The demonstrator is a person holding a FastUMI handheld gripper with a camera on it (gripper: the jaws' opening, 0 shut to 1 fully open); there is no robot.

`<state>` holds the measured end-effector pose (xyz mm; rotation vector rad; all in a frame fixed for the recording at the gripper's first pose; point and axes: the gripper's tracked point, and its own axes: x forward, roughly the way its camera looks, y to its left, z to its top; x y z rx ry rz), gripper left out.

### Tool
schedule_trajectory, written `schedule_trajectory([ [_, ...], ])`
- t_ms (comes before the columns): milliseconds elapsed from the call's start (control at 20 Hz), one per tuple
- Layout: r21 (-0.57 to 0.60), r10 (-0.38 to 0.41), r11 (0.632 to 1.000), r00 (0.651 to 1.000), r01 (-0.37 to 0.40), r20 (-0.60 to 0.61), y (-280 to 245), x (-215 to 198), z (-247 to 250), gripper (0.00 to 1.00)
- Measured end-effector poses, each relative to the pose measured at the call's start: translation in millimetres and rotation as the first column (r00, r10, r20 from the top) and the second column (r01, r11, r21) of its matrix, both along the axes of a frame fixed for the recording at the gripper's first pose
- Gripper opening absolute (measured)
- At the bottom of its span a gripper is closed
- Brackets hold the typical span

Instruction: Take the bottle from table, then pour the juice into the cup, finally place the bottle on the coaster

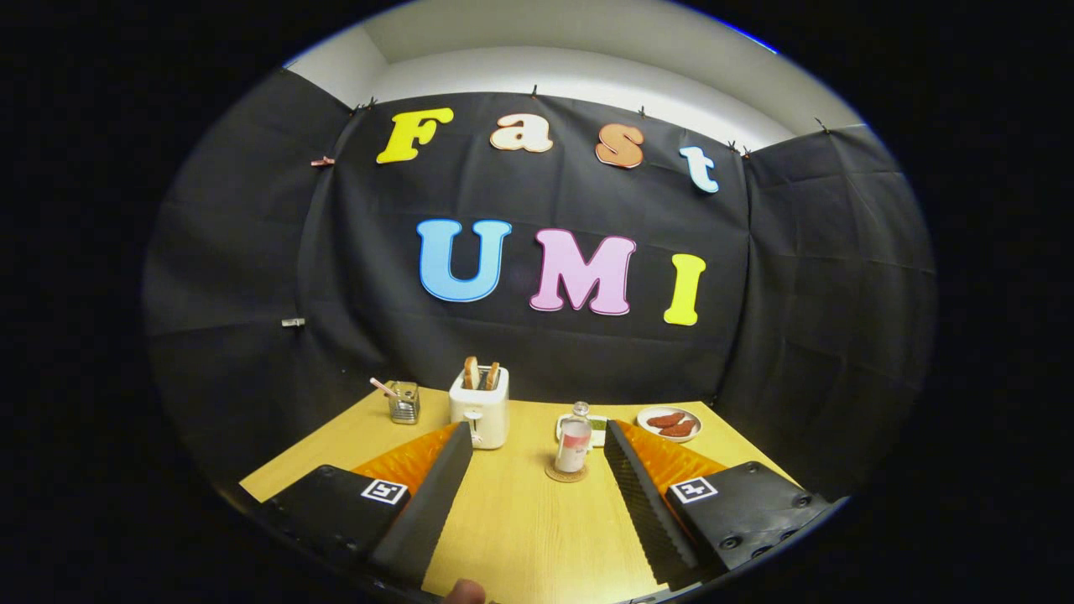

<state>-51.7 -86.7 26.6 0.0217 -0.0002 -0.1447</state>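
The gripper (pixel 537 436) hangs above the near part of a wooden table (pixel 512 520), its two fingers spread wide apart with nothing between them but bare tabletop. Each finger carries a small square marker on its housing. A fingertip of the person (pixel 463 592) holding the tool shows at the very near edge, between the finger bases.

Just beyond the fingertips, nearer the right finger than the left, the bottle (pixel 574 443) stands upright on a round coaster (pixel 566 473). It is clear, with a pale cap, a light label and some pinkish liquid in it. Neither finger touches it; it stands apart from both, a little ahead of the open gap.

Directly behind the bottle and partly hidden by it sits a white cup (pixel 594 429); what it holds cannot be made out from here.

Ahead of the left fingertip, and close to it, is a white toaster (pixel 479 407) with two slices of toast (pixel 481 374) standing up out of its slots. Farther off to the left of the toaster sits a small metal holder (pixel 404 402) with a thin stick poking out at a slant.

Beyond the right fingertip, near the far right corner of the table, lies a white plate (pixel 669 424) with a few reddish-brown pieces of food on it.
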Motion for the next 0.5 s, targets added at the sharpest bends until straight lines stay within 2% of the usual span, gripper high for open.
schedule_trajectory([
  [300, 0.007, 0.049, 0.999, 0.999, -0.050, 0.018, 11, 1, 18, 0.97],
  [500, -0.034, 0.082, 0.996, 0.997, -0.081, 0.007, 4, 5, 17, 0.97],
])
